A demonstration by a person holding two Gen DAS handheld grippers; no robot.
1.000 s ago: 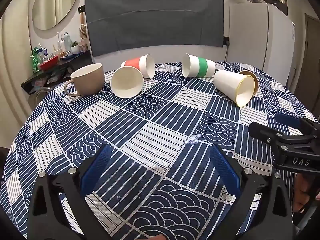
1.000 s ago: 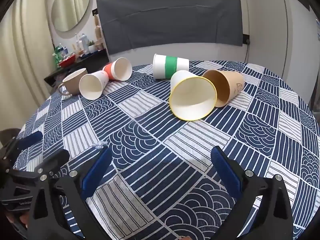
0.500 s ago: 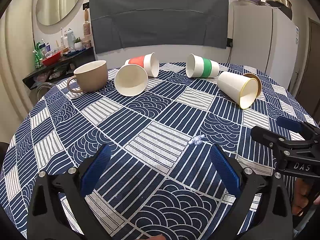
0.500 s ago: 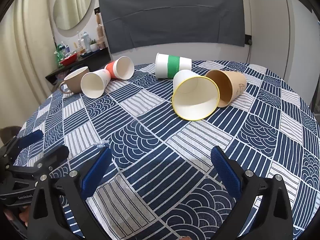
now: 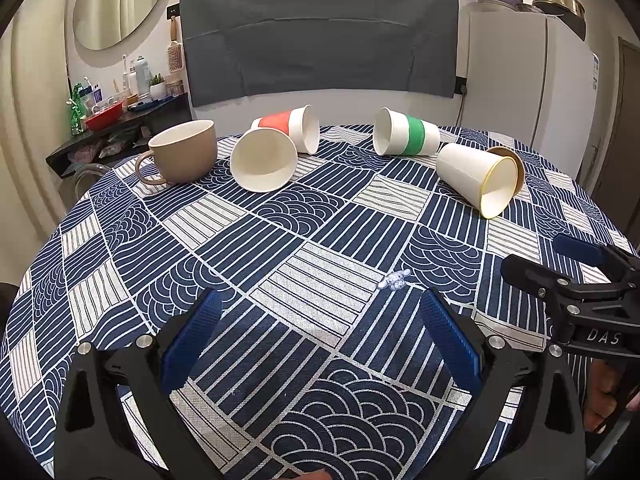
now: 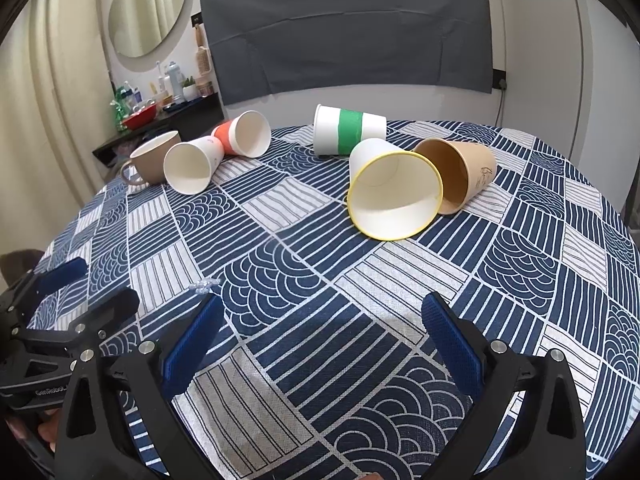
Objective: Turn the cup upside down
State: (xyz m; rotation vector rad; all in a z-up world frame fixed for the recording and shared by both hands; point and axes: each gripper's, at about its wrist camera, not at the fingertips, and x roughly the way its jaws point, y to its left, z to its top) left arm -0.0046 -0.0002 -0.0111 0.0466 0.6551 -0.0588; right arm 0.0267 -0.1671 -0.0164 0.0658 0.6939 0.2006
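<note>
Several paper cups lie on their sides at the far half of the round table. A plain white cup, an orange-banded cup, a green-banded cup, a yellow-rimmed white cup and a brown cup. A beige mug stands upright at the left. My left gripper is open and empty near the table's front. My right gripper is open and empty, well short of the yellow-rimmed cup.
The table carries a blue and white patterned cloth. A small crumpled clear scrap lies on it between the grippers. A cluttered shelf stands back left, a white fridge back right.
Both grippers have risen and tilted slightly, so the cups sit a little lower in each view. Nothing on the table has moved. Both grippers stay open.
</note>
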